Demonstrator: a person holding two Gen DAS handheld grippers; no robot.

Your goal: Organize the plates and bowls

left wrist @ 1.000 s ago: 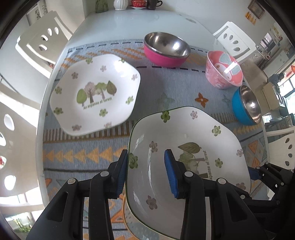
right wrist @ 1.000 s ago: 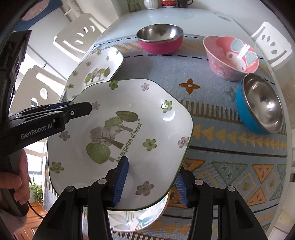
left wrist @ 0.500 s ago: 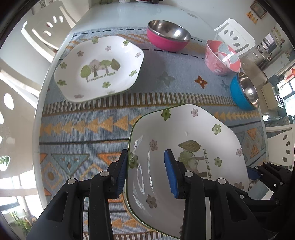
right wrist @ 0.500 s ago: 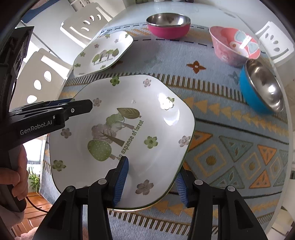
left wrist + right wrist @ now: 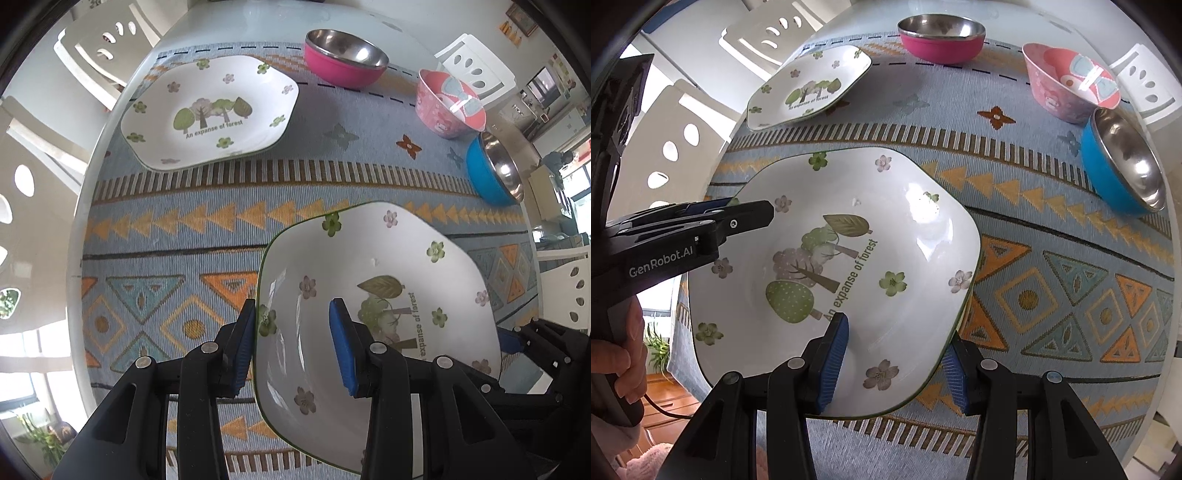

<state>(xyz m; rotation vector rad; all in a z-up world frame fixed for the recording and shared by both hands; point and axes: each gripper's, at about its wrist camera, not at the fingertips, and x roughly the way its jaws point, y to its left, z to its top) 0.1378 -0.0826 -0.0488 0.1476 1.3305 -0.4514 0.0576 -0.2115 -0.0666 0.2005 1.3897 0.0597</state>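
Surface: patterned blue tablecloth [image 5: 221, 236].
Held plate [image 5: 849, 258]: frame centre, above the cloth.
Left gripper [image 5: 291, 347]: clamped on its rim.
Right gripper [image 5: 892, 363]: clamped on its near edge.
Second plate [image 5: 210, 114]: upper left.

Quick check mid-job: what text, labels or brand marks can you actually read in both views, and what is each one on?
"An expanse of forest": held plate.
"An expanse of forest": far plate on the cloth.
"GenRobot.AI": side of the left gripper.
Wall frames and papers at the room's edge: too small to read.
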